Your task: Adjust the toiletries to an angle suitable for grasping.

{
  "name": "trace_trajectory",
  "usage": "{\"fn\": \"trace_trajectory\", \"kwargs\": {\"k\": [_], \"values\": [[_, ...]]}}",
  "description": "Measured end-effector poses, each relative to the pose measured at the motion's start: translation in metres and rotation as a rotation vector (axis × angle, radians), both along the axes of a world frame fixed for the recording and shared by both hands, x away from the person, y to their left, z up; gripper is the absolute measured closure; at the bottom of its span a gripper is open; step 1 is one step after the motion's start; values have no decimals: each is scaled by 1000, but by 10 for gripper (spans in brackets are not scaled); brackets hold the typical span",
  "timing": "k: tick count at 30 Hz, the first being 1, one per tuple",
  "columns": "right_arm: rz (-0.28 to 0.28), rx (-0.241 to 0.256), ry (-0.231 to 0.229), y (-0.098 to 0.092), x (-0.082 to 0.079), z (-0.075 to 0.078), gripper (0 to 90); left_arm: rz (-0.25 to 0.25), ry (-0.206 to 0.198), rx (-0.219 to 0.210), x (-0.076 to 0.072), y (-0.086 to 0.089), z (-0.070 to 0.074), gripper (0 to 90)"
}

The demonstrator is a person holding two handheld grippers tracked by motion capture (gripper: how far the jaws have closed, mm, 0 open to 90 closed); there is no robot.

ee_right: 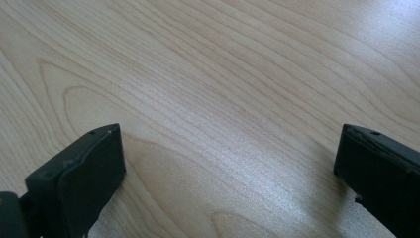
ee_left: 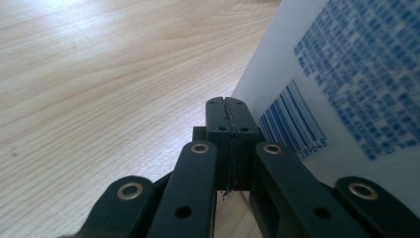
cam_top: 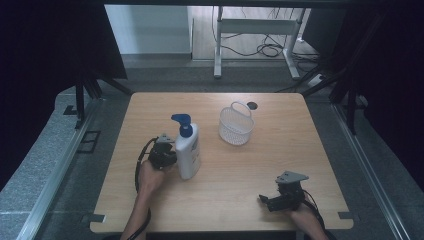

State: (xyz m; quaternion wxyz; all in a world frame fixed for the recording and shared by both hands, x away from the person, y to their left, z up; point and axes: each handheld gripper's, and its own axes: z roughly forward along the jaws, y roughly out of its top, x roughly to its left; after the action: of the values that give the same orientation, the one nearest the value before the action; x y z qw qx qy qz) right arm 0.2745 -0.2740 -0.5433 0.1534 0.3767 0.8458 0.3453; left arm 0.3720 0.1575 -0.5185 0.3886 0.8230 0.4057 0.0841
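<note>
A white lotion bottle [cam_top: 188, 152] with a blue pump [cam_top: 182, 122] stands upright left of the table's middle. My left gripper [cam_top: 167, 150] sits just to its left, close against its side. In the left gripper view the jaws [ee_left: 229, 106] are pressed together with nothing between them, and the bottle's barcoded label [ee_left: 346, 74] rises right beside them. Near the front right edge my right gripper [cam_top: 264, 200] rests low over the wood. Its jaws [ee_right: 230, 148] stand wide apart over bare wood.
A small white mesh basket [cam_top: 236, 125] with a handle stands behind and right of the bottle. The wooden table [cam_top: 280, 150] has a dark cable hole [cam_top: 252, 105] at its back edge. Dark curtains and metal frames flank it.
</note>
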Motion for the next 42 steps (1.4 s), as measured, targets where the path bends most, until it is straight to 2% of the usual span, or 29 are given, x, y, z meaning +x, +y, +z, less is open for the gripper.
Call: {"fn": "trace_trajectory", "kwargs": {"k": [16,27,42], "values": [[0,0,-1,0,0,0,0,-46,-7,6,-13,-15,0,892],[1,-1,-1,0,0,0,0,-51,-14,-17,-2,-21,5,892],[1,-1,-1,0,0,0,0,-131,-18,2,-20,-43,8,892]]}}
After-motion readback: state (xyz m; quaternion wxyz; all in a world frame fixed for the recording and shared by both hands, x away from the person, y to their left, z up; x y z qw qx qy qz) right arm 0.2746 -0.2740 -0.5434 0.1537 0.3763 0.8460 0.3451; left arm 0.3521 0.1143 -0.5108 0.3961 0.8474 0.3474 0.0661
